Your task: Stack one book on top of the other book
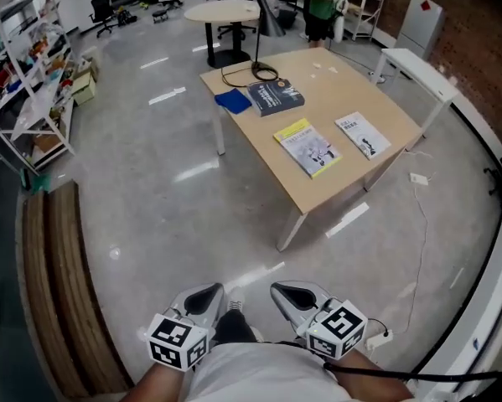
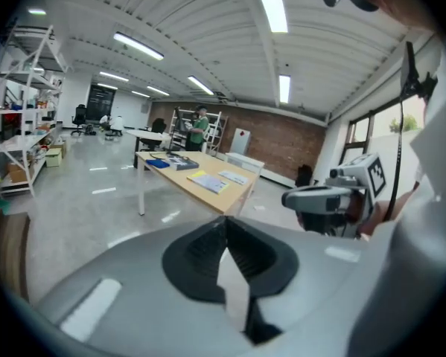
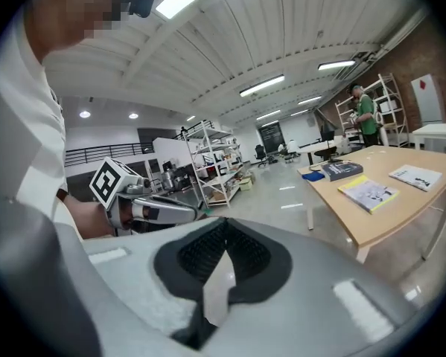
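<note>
Left gripper (image 1: 204, 298) and right gripper (image 1: 294, 298) sit closed and empty near the person's waist, well apart from the table (image 1: 343, 86). On it a yellow book (image 1: 307, 146), a white book (image 1: 363, 134) and, farther back, a dark book (image 1: 276, 96) lie separately, so stacking has not yet begun

Right gripper (image 3: 225, 223): jaws together, nothing between them. Left gripper (image 3: 196, 213) at left of frame, level, its marker cube (image 3: 111, 184) facing the camera.

Desk (image 3: 401, 208) at right, well apart from both grippers.
- Dark book (image 3: 342, 170) flat at the far end.
- Blue pad (image 3: 312, 175) just beside it, at the far left corner.
- Yellow book (image 3: 368, 193) flat near the left edge, mid-length.
- Booklet (image 3: 415, 175) flat towards the right edge.

Shelves (image 3: 215, 158) beyond the desk.
</note>
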Available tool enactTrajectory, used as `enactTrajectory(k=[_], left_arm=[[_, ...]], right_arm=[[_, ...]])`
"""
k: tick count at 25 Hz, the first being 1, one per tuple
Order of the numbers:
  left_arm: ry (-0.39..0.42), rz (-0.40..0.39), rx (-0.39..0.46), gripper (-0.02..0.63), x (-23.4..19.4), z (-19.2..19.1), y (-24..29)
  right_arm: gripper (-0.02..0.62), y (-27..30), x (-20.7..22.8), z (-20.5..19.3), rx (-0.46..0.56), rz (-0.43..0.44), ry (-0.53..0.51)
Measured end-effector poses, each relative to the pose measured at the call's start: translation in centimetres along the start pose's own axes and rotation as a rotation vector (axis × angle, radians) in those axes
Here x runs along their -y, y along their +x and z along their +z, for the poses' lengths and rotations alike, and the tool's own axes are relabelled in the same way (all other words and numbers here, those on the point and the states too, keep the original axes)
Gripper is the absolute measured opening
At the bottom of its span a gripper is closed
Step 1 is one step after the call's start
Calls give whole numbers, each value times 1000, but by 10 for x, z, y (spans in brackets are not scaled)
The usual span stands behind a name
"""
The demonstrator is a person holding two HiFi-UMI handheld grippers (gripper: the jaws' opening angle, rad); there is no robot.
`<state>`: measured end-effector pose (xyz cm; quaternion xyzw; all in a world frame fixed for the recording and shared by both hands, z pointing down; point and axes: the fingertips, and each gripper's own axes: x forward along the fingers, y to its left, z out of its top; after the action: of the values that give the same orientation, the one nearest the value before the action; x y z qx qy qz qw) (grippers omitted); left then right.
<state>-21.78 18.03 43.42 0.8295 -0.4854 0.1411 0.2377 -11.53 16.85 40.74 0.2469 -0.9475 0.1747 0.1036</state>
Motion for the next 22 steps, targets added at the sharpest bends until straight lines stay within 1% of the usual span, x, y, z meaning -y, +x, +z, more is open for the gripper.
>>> enactTrajectory(k=[4, 8, 11, 13, 15, 18, 22], left_arm=[[68, -97, -39, 5, -6, 21, 42], [127, -198, -37, 5, -14, 54, 79], [179, -290, -55, 5, -15, 72, 108], [205, -341, -74, 5, -15, 78, 123], [227, -379, -91, 5, -17, 82, 137], [245, -429, -118, 5, -14, 87, 158], [273, -489, -152, 5, 1, 92, 181]], right_arm=[[0, -4, 34, 10, 22, -114, 24], [0, -2, 63, 19, 31, -224, 72], [2, 1, 84, 31, 53, -305, 108], [1, 3, 94, 40, 88, -346, 148], [2, 4, 101, 44, 107, -387, 162], [1, -6, 113, 39, 108, -464, 178], [2, -34, 135, 31, 136, -569, 241]])
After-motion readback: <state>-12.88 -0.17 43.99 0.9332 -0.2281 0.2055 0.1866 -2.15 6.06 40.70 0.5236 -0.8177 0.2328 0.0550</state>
